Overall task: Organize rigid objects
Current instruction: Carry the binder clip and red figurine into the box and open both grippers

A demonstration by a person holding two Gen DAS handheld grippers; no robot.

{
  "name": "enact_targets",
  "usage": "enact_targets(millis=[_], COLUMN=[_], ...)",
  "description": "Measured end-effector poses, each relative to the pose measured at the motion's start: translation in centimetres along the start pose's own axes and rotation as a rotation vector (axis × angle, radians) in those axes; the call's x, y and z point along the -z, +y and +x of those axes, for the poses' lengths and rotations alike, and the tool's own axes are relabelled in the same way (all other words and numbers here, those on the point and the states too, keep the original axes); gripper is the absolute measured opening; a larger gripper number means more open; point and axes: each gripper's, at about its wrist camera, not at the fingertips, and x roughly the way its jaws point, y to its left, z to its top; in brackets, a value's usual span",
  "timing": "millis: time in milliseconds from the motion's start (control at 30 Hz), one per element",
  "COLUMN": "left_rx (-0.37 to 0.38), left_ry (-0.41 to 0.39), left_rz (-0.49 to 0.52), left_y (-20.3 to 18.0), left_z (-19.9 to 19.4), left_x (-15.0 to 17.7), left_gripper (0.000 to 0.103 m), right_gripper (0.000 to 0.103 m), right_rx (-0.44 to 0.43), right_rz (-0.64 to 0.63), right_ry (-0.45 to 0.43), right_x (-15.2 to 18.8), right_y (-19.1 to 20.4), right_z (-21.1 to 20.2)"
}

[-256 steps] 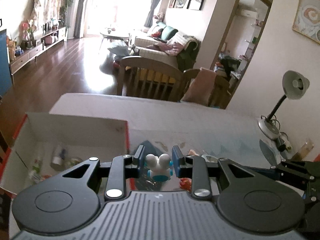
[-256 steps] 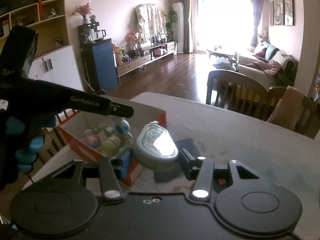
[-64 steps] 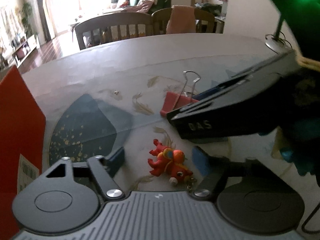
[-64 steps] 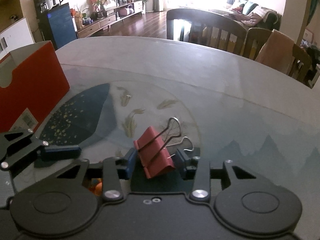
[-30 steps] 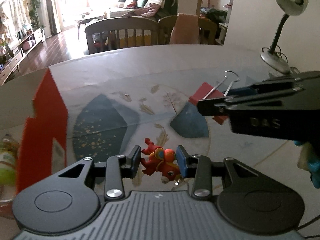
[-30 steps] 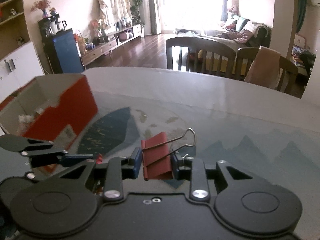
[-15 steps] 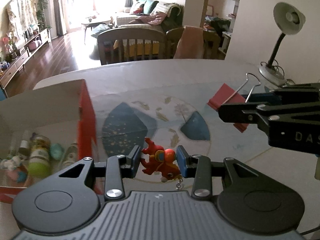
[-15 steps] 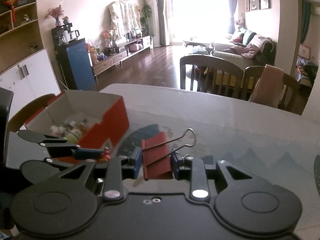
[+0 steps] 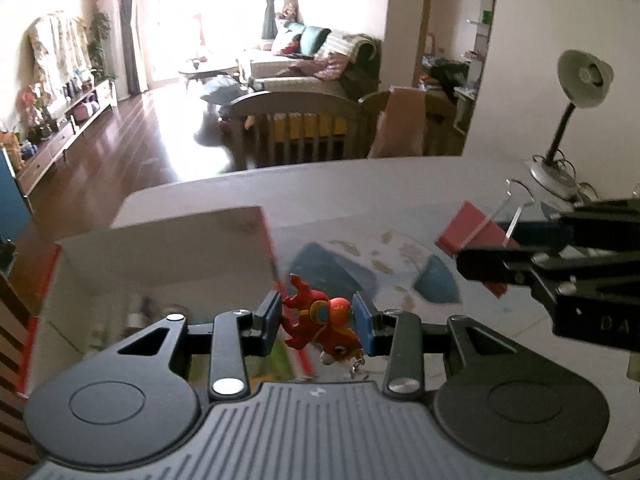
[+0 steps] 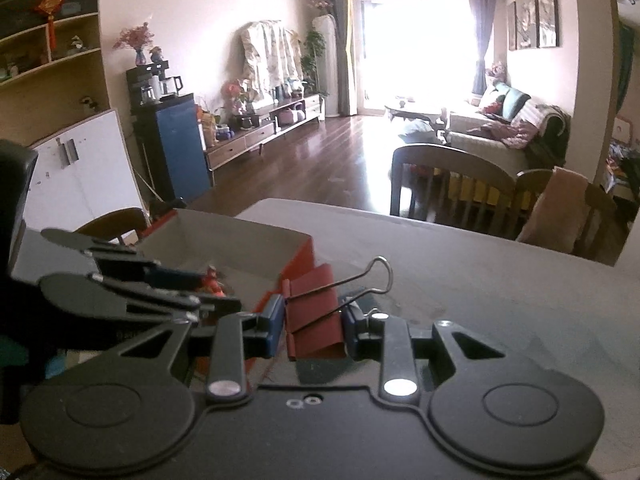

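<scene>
Within the last second both grippers have risen from the table toward the red cardboard box: the left gripper clamps the red figurine keychain over its rim, the right gripper grips the red binder clip alongside, so drop-off looks imminent.

Toy figure: red-orange, blue and yellow patch. Binder clip: red body, silver wire handles. Box: red outside, white inside. Tabletop: pale, dark-blue shapes beside box.

Window: far, bright daylight
Floor: dark glossy wood
Sofa: far right
Chairs: behind table
</scene>
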Motion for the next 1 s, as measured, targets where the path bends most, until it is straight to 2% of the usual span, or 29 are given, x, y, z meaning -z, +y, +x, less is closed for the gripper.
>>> enact_targets(millis=[267,600,1000], left_rx=[-0.04,-0.092,-0.139], left_ry=[-0.013,0.008,0.074], left_rz=[-0.021,-0.066,-0.109], left_y=[5.5,12.3,17.7], left_z=[-1.3,-1.1,2.8], left_x=[-0.8,-0.5,0.2], left_gripper=[0.038,0.038,0.038], right_gripper=[0.03,0.03,0.03], right_rx=[-0.02,-0.034,-0.003], right_rz=[-0.023,-0.056,-0.085], right_ry=[-0.008,0.008,0.092], right_x=[-1.5,-2.6,-2.5], right_y=[3.3,7.3,10.1], right_z=[1.9,5.1,11.2])
